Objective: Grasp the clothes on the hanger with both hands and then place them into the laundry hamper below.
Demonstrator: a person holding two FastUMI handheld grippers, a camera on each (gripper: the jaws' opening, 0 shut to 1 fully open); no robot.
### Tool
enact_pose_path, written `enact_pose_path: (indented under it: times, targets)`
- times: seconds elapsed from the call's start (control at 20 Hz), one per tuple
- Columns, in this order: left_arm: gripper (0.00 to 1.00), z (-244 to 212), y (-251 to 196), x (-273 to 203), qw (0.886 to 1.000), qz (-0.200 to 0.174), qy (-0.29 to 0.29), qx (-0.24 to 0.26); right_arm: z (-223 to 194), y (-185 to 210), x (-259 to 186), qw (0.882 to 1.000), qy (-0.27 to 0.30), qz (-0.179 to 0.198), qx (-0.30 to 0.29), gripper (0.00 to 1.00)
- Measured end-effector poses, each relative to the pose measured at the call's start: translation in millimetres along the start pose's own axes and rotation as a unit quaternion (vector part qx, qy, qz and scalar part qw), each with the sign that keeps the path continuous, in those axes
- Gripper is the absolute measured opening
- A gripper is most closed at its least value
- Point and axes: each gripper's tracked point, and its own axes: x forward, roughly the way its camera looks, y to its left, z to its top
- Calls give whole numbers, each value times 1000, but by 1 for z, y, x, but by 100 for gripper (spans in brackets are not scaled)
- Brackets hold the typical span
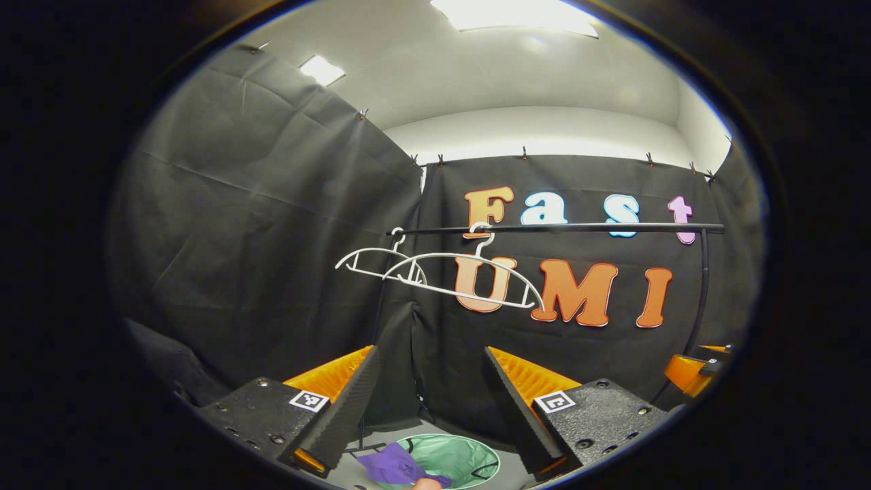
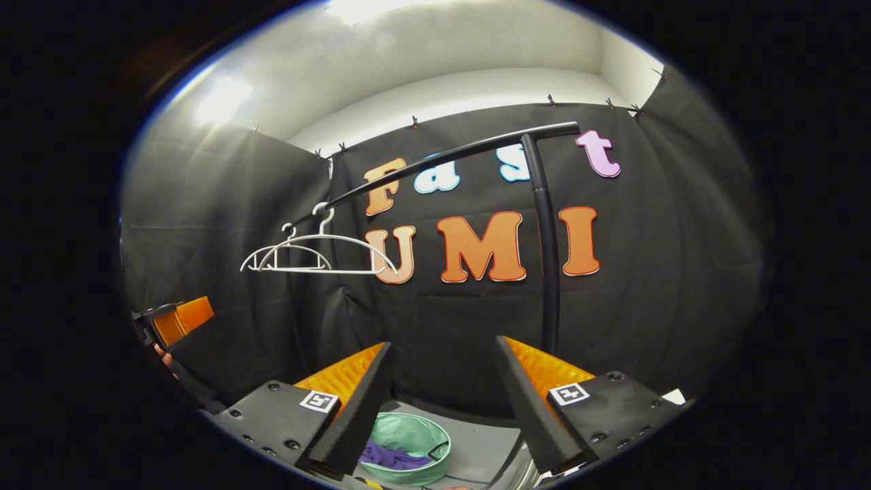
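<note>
Two fingers of the left gripper (image 1: 431,398) stand spread apart with nothing between them in the left gripper view, raised toward the booth's wall, while far below them a purple garment (image 1: 398,466) drapes over the near rim of the green laundry hamper (image 1: 469,454) on the floor. In the right gripper view the right gripper (image 2: 442,401) is likewise parted and empty, and the same purple cloth (image 2: 391,456) lies inside the hamper (image 2: 425,435). Above, two white hangers (image 1: 435,272) hang bare on the black rail (image 1: 565,227), so the job appears all but finished: the clothes are off the hangers and down at the hamper. Whether the garment is fully inside remains uncertain, since from the left it seems to spill across the rim, and a small pale shape at the bottom edge beside it is cut off and cannot be identified. At the far right of the left gripper view the other gripper shows as a partial sliver, too little to read its fingers. The hamper's near side is hidden behind one finger in the right gripper view.
</note>
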Motion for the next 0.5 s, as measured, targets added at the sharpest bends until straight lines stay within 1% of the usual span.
enact_pose_path:
  times: [0.05,0.1,0.2,0.35,0.4,0.45,0.5]
  targets:
    - [91,1,-1,0,1000,-2,0,0,0,1,-1,1000,-1,1,0,97]
    - [91,2,-2,-1,1000,-4,1,2,1,2,-1,1000,-1,1,0,88]
    - [91,3,-1,-1,1000,-6,0,4,3,4,-3,1000,-5,1,0,97]
    - [91,4,-3,0,1000,-15,2,7,4,4,-3,1000,-10,-7,-1,97]
    - [92,7,-5,-1,1000,-17,1,7,5,5,-4,1000,-9,-8,-1,88]
    - [92,11,-6,-2,1000,-19,-1,7,5,6,-5,1000,-8,-8,-1,88]
    - [92,12,-6,-3,1000,-20,-3,8,4,8,-5,1000,-7,-8,-2,97]
